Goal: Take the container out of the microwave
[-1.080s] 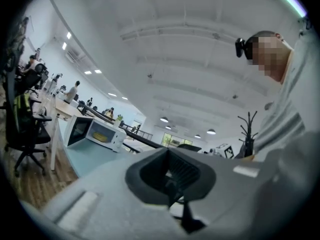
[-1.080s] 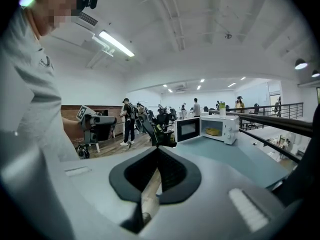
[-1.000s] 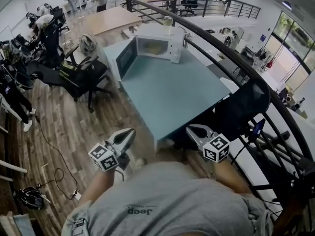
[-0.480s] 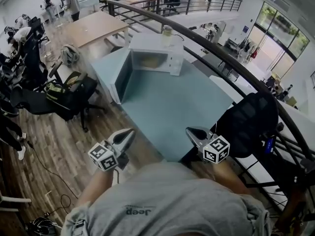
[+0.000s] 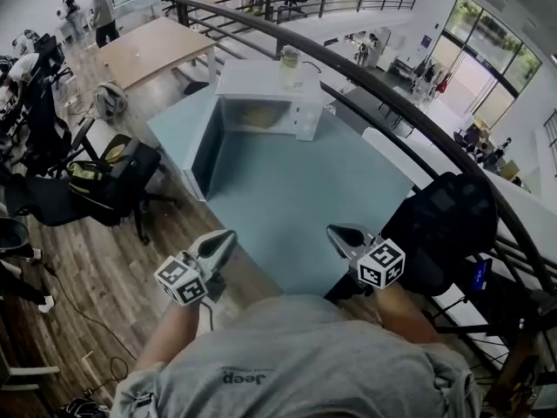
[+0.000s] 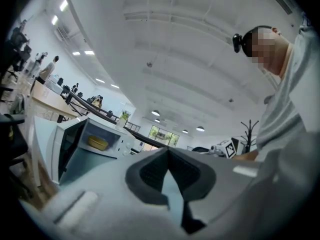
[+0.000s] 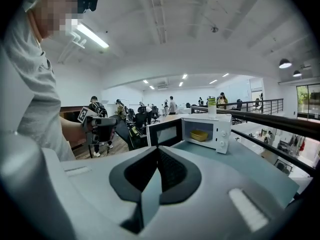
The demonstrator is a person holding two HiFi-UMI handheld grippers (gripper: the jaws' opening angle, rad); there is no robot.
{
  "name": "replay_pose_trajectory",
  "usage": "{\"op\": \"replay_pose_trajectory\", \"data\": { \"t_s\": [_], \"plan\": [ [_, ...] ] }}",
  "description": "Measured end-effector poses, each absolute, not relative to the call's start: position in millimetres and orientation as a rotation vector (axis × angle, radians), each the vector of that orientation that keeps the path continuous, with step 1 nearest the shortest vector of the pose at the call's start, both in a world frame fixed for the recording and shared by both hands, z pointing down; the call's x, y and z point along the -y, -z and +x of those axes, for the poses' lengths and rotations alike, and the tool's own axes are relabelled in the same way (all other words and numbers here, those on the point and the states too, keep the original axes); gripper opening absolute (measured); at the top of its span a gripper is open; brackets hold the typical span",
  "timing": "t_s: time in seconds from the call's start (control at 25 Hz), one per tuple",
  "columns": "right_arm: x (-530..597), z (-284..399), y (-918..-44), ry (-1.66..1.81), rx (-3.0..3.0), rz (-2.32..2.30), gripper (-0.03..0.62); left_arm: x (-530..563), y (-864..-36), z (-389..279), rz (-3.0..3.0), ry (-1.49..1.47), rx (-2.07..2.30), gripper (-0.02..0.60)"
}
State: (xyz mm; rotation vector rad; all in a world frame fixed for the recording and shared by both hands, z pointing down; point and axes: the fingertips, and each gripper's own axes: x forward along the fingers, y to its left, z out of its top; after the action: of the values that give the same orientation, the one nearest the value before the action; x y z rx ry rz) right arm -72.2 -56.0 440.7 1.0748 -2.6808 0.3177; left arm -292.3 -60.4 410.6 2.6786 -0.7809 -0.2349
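Progress: nothing taken yet; door (image 5: 203,149) stands open, reach and lift-out remain.
Container (image 7: 199,134): yellow, inside microwave (image 5: 261,84), far end of table (image 5: 296,190).
Tongs: my left gripper (image 5: 224,237) and right gripper (image 5: 336,232) are both closed, empty, well short.

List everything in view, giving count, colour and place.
microwave: one, white, far end of the table, door open
container: one, yellow, inside the microwave
bottle: one, clear, greenish, on top of the microwave
table: one, blue-grey, in front of the person
wooden table: one, light brown, beyond the microwave
office chairs: at least two, black, either side of the table
railing: one, black, curving along the right
people: several, far background, left
left gripper: one, grey, near table edge, jaws together, empty
right gripper: one, grey, near table edge, jaws together, empty
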Motion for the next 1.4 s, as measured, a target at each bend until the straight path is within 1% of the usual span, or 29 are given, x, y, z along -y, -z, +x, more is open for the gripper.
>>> {"op": "replay_pose_trajectory", "data": {
  "t_s": [0.2, 0.52, 0.64, 0.84, 1.16, 1.4],
  "plan": [
    [112, -33, -446, -0.291, 2.735, 1.02, 0.005, 104, -420, -252, 2.661, 0.199, 0.863, 0.017],
    [218, 34, -470, -0.224, 2.805, 0.861, 0.005, 175, -433, -189, 2.583, 0.124, 1.131, 0.017],
    [254, 42, -478, -0.207, 2.813, 0.836, 0.005, 204, -443, -179, 2.561, 0.091, 1.172, 0.017],
    [313, 28, -499, -0.224, 2.805, 0.854, 0.005, 261, -461, -187, 2.574, 0.059, 1.164, 0.017],
    [393, -31, -535, -0.221, 2.727, 0.883, 0.005, 345, -491, -201, 2.62, 0.035, 1.057, 0.017],
    [440, -63, -564, -0.225, 2.697, 0.866, 0.005, 402, -518, -205, 2.648, -0.051, 1.047, 0.017]
  ]
}}
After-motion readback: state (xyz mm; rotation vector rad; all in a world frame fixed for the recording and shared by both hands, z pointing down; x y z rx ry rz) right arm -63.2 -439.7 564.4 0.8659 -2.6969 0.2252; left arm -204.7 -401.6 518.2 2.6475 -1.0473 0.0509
